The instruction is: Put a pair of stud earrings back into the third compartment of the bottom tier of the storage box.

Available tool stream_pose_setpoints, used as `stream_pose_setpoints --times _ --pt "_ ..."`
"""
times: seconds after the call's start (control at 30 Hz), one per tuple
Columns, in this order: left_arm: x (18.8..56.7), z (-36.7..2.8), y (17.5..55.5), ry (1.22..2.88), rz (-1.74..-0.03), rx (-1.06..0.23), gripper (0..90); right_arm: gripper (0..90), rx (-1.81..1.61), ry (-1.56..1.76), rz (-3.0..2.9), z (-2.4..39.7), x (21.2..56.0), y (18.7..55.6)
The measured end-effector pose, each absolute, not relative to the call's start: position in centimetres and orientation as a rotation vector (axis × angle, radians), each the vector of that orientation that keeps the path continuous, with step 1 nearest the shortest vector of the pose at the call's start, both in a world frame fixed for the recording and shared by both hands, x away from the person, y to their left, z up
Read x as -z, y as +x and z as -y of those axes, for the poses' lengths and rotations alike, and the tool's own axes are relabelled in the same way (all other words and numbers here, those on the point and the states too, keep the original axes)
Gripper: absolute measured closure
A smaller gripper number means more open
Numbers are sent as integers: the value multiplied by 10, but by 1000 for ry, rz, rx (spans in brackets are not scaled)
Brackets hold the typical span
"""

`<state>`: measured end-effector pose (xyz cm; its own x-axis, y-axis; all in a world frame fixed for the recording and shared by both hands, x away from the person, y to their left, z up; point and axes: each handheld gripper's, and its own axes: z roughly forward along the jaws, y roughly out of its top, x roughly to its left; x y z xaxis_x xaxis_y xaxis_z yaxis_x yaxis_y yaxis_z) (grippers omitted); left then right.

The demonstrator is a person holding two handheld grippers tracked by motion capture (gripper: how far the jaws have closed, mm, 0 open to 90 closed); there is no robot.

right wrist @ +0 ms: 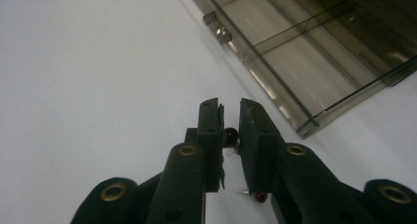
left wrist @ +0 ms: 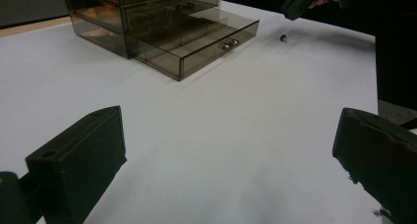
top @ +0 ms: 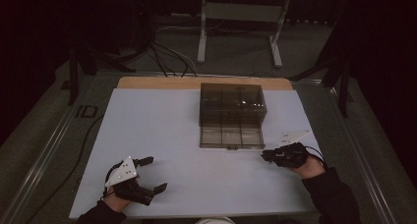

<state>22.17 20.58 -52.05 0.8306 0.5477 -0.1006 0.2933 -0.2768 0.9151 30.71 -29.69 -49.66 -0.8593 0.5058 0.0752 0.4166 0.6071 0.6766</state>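
Smoky drawer box (top: pixel 232 106) near tabletop's far edge, bottom drawer (top: pixel 231 137) out, right gripper (top: pixel 268 155) nearly closed beside its corner, small dark screw (right wrist: pixel 231 133) between jaws, grip unclear, left gripper (top: pixel 151 174) wide, empty, near front edge.

Bare table (top: pixel 187 135) all round; only the drawer box (top: pixel 232 115) obstructs.

You are working in what looks like a lab or recording studio: a dim room with dark curtains, a bare white surface (top: pixel 162 135), cables (top: pixel 169 57) trailing over a grey carpeted floor (top: pixel 236 52), and a white metal stand (top: pixel 241 17) beyond the far edge.
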Motion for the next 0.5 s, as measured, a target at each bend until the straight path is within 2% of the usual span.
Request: stream_pose_setpoints --times 0.5 --pt "520 -206 222 1876 -633 -281 8 800 -1113 783 -2659 294 468 315"
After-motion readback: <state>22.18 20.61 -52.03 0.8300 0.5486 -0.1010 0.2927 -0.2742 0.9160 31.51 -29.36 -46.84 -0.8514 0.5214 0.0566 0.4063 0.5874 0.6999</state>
